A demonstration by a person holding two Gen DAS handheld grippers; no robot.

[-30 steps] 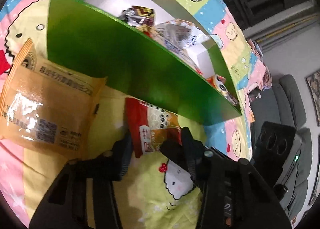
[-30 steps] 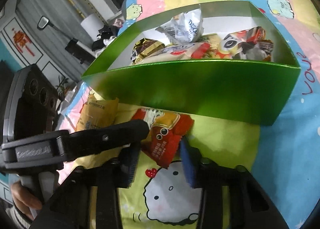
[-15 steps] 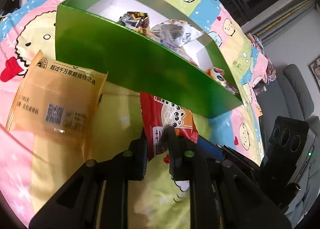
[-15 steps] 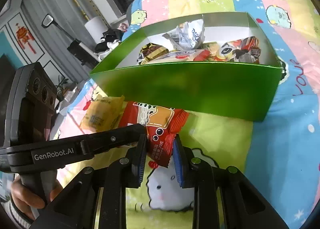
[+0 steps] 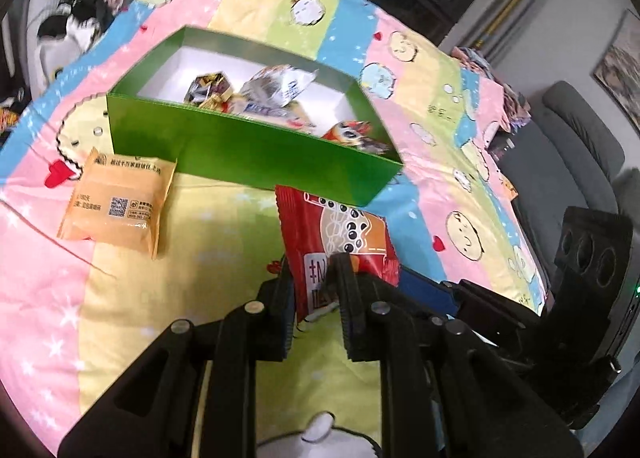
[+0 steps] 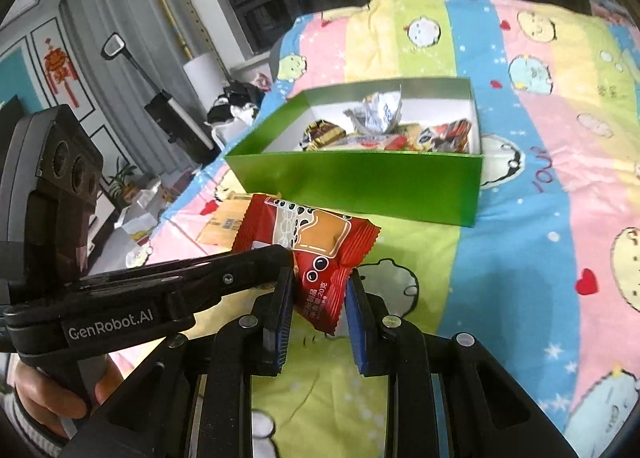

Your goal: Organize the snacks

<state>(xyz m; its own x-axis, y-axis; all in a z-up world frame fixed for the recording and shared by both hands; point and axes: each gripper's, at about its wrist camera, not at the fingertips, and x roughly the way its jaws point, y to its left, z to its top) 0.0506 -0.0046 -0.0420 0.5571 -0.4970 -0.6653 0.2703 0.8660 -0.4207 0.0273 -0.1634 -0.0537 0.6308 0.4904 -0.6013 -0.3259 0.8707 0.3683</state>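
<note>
- Left gripper: shut tight on the near end of the red snack packet, pads pressing both sides.
- Right gripper: also pinching the same red snack packet, at its lower corner; jaws just closed in onto it, blue pads on each side.
- Red packet: held up between both grippers, lifted off the blanket, just in front of the green box.
- Left gripper's black arm: seen in the right view, reaching across to the packet from the left, with a hand on its handle at the bottom corner.
- Green box: open on top, sitting on the blanket past the packet, white inside.
- Inside the box: a pile of other snack wrappers, silver, brown and orange ones, mostly toward the right half.
- Orange snack packet: lying flat on the blanket, just beside the box's near left corner, well apart from the grippers.
- Cartoon blanket: pink, yellow, green and blue stripes with little round faces, under everything.
</note>
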